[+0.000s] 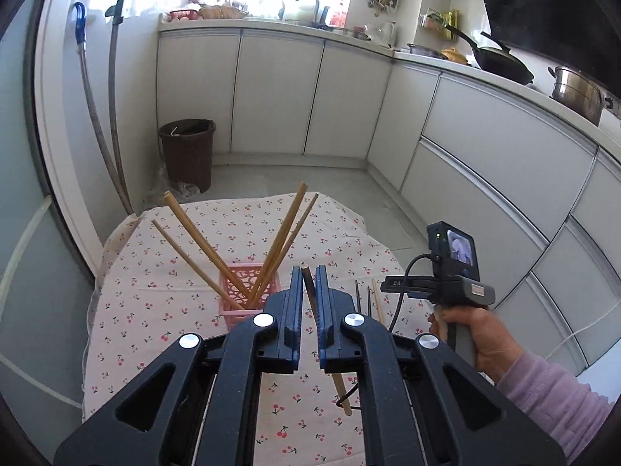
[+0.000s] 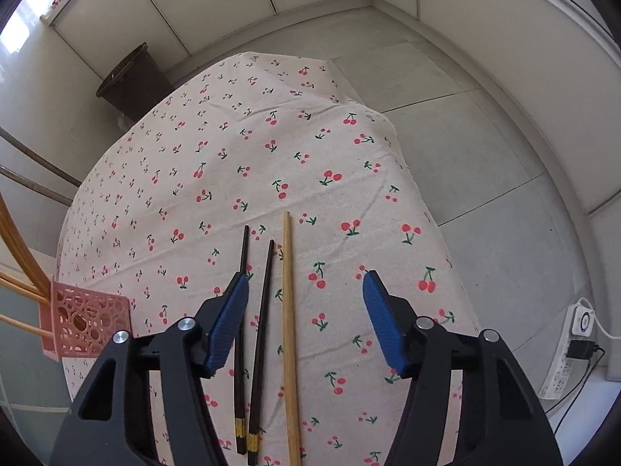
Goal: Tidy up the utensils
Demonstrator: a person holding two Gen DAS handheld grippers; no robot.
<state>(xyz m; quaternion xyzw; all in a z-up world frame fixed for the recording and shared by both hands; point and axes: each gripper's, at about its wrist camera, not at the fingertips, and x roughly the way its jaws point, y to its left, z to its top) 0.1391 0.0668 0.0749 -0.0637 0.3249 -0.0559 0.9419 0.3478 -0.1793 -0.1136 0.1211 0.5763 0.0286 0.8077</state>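
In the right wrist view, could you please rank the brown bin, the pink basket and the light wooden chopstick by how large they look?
1. Light wooden chopstick, longest span.
2. Pink basket and brown bin look similar; the bin is farther away, so I won't rank them.

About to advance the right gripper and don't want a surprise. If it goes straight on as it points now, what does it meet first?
Most likely the light wooden chopstick lying between the open right gripper, with the two black chopsticks beside it on the cherry-print tablecloth. Depth is unclear.
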